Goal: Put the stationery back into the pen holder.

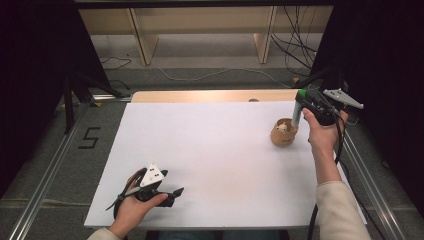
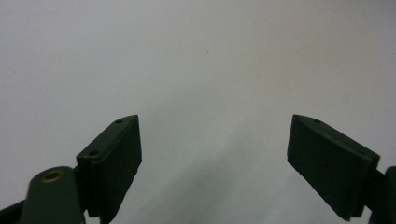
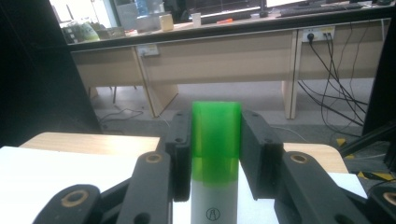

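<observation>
My right gripper (image 1: pixel 301 98) is shut on a white marker with a green cap (image 3: pixel 215 154), held upright. In the high view the marker (image 1: pixel 296 113) hangs just above a small tan cup (image 1: pixel 284 133) at the table's right side; its lower tip reaches the cup's rim. In the right gripper view both black jaws press on the green cap. My left gripper (image 1: pixel 177 192) rests low at the front left of the white table top (image 1: pixel 210 150), open, with nothing between its fingers (image 2: pixel 116 158).
A wooden strip (image 1: pixel 210 95) runs along the table's far edge. Beyond it stand wooden desk legs (image 1: pixel 142 37) and loose cables (image 1: pixel 295 45) on the floor. Metal rails (image 1: pixel 45 185) flank the table on both sides.
</observation>
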### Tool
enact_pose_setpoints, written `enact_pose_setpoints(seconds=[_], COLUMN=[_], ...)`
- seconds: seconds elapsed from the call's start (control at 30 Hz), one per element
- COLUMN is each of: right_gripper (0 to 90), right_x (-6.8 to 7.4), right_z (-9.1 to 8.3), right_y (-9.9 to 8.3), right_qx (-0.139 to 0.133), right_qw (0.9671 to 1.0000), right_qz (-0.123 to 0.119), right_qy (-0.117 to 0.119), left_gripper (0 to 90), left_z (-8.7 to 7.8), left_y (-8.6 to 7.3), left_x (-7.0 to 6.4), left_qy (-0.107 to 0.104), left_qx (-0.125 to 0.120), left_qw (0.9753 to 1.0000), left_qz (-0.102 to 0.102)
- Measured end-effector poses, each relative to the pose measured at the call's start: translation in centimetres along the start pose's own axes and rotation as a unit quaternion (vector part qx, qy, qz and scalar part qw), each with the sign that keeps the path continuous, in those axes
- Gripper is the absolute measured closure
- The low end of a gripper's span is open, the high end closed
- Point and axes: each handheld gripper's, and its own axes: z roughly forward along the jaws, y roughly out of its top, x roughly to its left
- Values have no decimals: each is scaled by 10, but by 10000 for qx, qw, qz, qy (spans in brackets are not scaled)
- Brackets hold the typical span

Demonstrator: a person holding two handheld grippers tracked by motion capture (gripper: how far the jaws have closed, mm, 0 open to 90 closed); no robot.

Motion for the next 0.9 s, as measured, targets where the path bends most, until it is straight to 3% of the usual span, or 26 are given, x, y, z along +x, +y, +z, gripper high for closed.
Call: enact_pose_setpoints(seconds=[0.9], right_gripper=[670], right_x=[-4], right_z=[21], right_y=[-18], right_qx=[86], right_qw=[9996], right_qz=[-182], right_qy=[-219], left_gripper=[177], left_z=[0], left_y=[0], left_x=[0], left_qy=[-2], left_qx=[-1], left_qw=[10000], left_qz=[-12])
